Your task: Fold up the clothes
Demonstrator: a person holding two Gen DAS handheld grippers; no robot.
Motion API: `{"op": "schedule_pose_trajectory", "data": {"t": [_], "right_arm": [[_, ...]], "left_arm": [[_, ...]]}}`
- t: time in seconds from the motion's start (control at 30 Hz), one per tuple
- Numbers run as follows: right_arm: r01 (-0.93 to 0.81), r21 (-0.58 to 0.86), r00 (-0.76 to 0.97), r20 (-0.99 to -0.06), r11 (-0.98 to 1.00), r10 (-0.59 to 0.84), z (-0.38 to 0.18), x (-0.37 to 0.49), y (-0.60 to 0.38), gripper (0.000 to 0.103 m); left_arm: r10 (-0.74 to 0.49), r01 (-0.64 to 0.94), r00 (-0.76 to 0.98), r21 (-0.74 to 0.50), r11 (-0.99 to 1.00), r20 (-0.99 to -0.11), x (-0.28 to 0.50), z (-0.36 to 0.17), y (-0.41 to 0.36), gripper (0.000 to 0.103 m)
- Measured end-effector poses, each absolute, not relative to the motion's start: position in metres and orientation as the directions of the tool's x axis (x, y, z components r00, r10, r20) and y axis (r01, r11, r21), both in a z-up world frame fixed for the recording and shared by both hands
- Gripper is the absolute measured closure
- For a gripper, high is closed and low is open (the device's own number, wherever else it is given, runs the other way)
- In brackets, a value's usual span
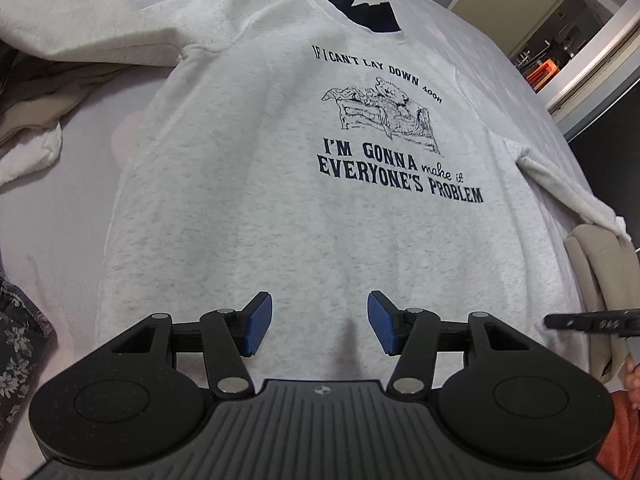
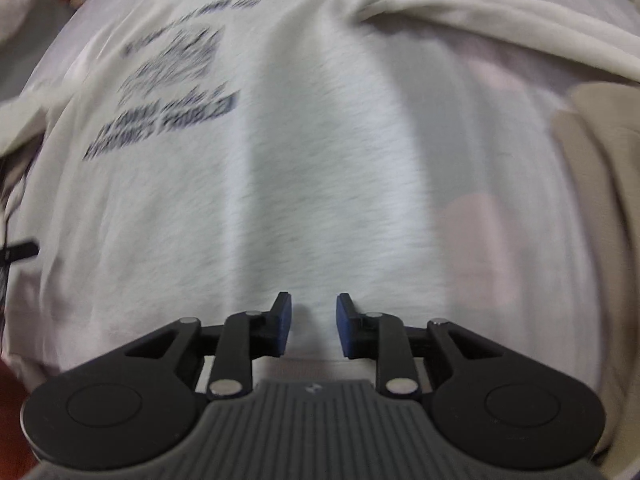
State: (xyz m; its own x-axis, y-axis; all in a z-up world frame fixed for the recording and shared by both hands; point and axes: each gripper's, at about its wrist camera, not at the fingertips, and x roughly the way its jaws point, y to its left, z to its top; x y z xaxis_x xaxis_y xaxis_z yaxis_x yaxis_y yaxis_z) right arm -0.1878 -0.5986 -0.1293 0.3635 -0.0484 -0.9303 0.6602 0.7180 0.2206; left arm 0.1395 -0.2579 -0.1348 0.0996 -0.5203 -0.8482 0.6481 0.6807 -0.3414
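A light grey sweatshirt (image 1: 280,208) with a dark printed slogan and drawing (image 1: 396,128) lies front up on the bed. One sleeve (image 1: 80,20) stretches to the far left, the other (image 1: 568,188) runs along the right side. My left gripper (image 1: 320,322) hovers over the lower part of the body, open, with only flat cloth showing between its blue pads (image 1: 260,326). In the blurred right wrist view, my right gripper (image 2: 314,330) is over the same sweatshirt (image 2: 320,160) near its hem. Its pads (image 2: 282,330) stand a narrow gap apart and grip nothing.
A beige garment (image 1: 596,264) lies at the bed's right edge and shows again in the right wrist view (image 2: 600,152). Cream clothes (image 1: 32,132) and a dark floral fabric (image 1: 20,344) sit at the left. A navy item (image 1: 360,4) lies at the collar. A cupboard (image 1: 560,40) stands beyond the bed.
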Motion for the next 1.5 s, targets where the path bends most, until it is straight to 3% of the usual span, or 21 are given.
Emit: {"op": "schedule_pose_trajectory", "data": {"t": [0.37, 0.8, 0.83, 0.93, 1.1, 1.3, 1.4, 1.47, 1.5], "right_arm": [[0.78, 0.2, 0.338, -0.932, 0.593, -0.13, -0.135, -0.226, -0.636, 0.064], [0.672, 0.225, 0.26, -0.964, 0.705, 0.06, -0.167, -0.193, -0.62, 0.064], [0.676, 0.227, 0.257, -0.964, 0.701, 0.065, -0.168, -0.192, -0.62, 0.066], [0.659, 0.216, 0.247, -0.967, 0.721, 0.063, -0.16, -0.194, -0.612, 0.091], [0.526, 0.095, 0.122, -0.992, 0.845, 0.036, -0.147, -0.192, -0.585, 0.094], [0.527, 0.073, 0.114, -0.993, 0.847, 0.014, -0.152, -0.197, -0.579, 0.094], [0.544, 0.071, 0.143, -0.99, 0.836, -0.009, -0.144, -0.202, -0.579, 0.086], [0.572, 0.089, 0.213, -0.976, 0.815, -0.043, -0.134, -0.213, -0.58, 0.066], [0.587, 0.094, 0.246, -0.967, 0.804, -0.067, -0.13, -0.218, -0.58, 0.063]], "left_arm": [[-0.493, 0.644, 0.108, -0.317, 0.696, -0.863, 0.141, -0.14, -0.26, 0.052], [-0.48, 0.654, 0.101, -0.305, 0.692, -0.872, 0.14, -0.144, -0.261, 0.052], [-0.48, 0.654, 0.101, -0.306, 0.692, -0.871, 0.141, -0.144, -0.261, 0.052], [-0.485, 0.647, 0.106, -0.31, 0.697, -0.868, 0.143, -0.144, -0.258, 0.052], [-0.498, 0.64, 0.124, -0.314, 0.701, -0.858, 0.145, -0.14, -0.252, 0.052], [-0.482, 0.615, 0.13, -0.311, 0.725, -0.867, 0.152, -0.136, -0.242, 0.052], [-0.495, 0.584, 0.115, -0.344, 0.735, -0.862, 0.158, -0.123, -0.229, 0.052], [-0.498, 0.58, 0.101, -0.356, 0.733, -0.861, 0.162, -0.114, -0.22, 0.052], [-0.489, 0.582, 0.099, -0.348, 0.735, -0.867, 0.163, -0.111, -0.215, 0.052]]}}
